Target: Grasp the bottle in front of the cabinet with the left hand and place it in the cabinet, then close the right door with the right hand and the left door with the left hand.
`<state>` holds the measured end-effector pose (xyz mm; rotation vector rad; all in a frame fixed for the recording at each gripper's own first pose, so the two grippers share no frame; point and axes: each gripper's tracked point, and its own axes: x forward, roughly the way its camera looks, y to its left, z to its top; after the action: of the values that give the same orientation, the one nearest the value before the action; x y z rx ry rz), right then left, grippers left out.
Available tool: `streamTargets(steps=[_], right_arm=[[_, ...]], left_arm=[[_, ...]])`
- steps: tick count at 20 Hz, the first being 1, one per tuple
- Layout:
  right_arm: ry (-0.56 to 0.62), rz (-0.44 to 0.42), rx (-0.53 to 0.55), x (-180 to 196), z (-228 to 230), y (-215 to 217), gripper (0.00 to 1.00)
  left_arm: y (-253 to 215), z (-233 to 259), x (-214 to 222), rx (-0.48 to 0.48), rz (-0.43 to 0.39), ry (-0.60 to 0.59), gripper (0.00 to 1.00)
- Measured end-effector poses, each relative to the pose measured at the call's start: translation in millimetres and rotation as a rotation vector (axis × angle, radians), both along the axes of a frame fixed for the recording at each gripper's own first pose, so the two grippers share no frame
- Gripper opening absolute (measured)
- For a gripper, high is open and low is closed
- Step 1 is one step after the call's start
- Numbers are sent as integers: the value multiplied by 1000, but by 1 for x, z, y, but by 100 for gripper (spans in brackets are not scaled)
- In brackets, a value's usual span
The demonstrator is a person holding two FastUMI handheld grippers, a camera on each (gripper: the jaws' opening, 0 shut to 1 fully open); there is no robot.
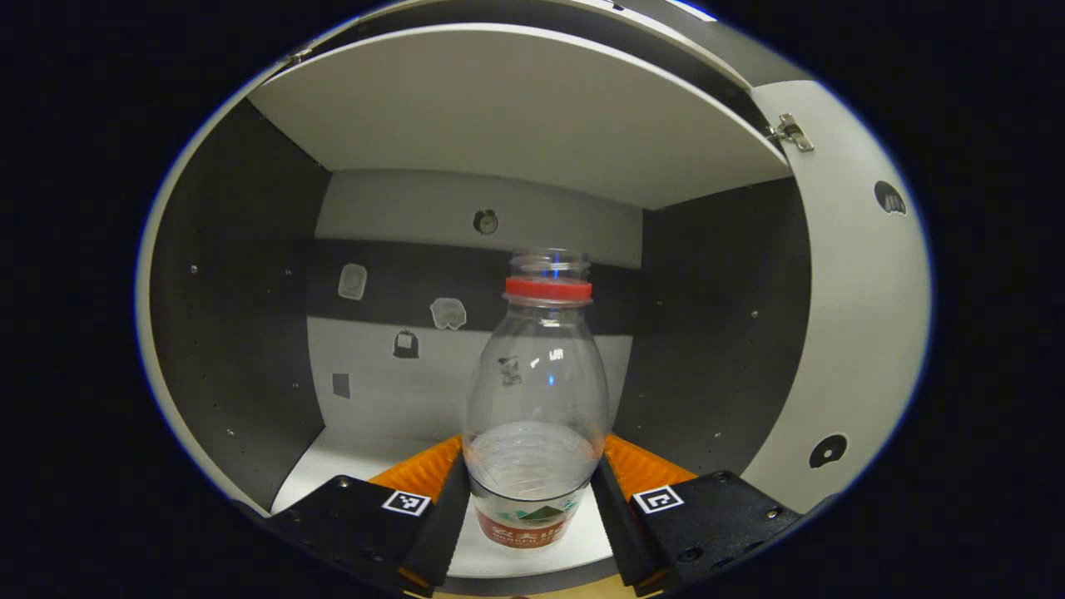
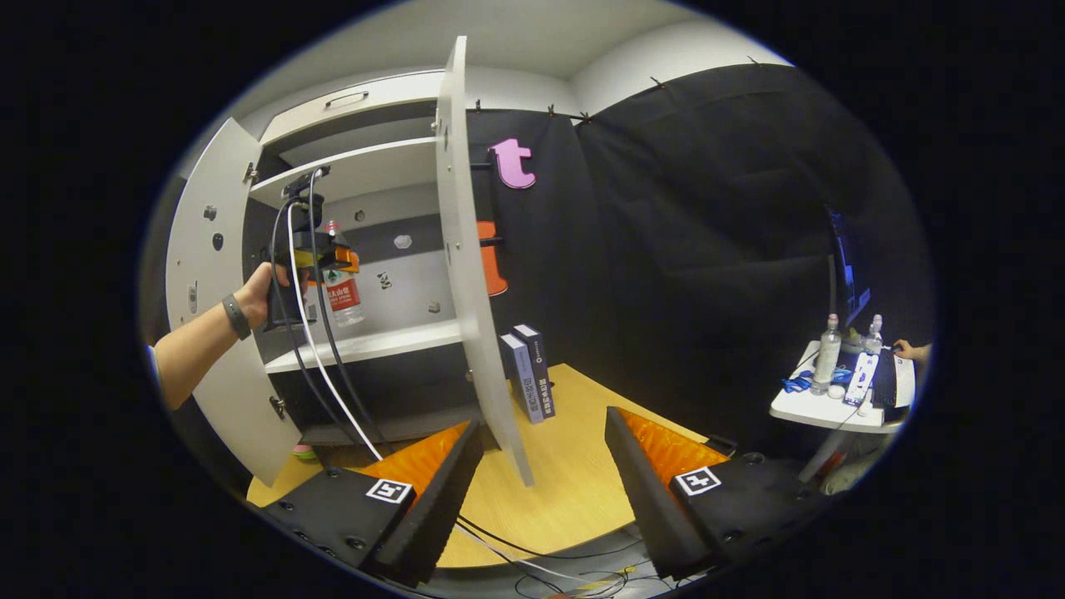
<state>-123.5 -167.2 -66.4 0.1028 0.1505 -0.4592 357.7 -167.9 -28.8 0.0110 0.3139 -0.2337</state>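
My left claw grips the bottle low on its body, at centre frame inside the cabinet; whether its base touches the shelf yet, I can't tell. Released early, this clear, seemingly empty, red-collared bottle could topple. My right claw hangs wide open near the right door.

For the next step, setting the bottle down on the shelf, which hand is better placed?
Left. The left claw holds the bottle inside the cabinet, over the shelf. The right claw is open, low over the table outside.
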Motion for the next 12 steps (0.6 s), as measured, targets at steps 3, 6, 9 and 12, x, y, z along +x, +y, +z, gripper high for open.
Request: streamTargets(steps=[3,6,9,12], right_arm=[[-14,-56,0,-12,2,-14,98],[-11,-99,-9,-27,4,-27,99],[-12,-119,0,-31,4,-33,99],[-13,-108,17,-22,2,-30,98]], left_arm=[[10,-33,22,8,47,34,74],[21,-55,30,26,77,74,75],[21,-59,34,25,74,70,75],[17,-63,36,37,55,74,79]])
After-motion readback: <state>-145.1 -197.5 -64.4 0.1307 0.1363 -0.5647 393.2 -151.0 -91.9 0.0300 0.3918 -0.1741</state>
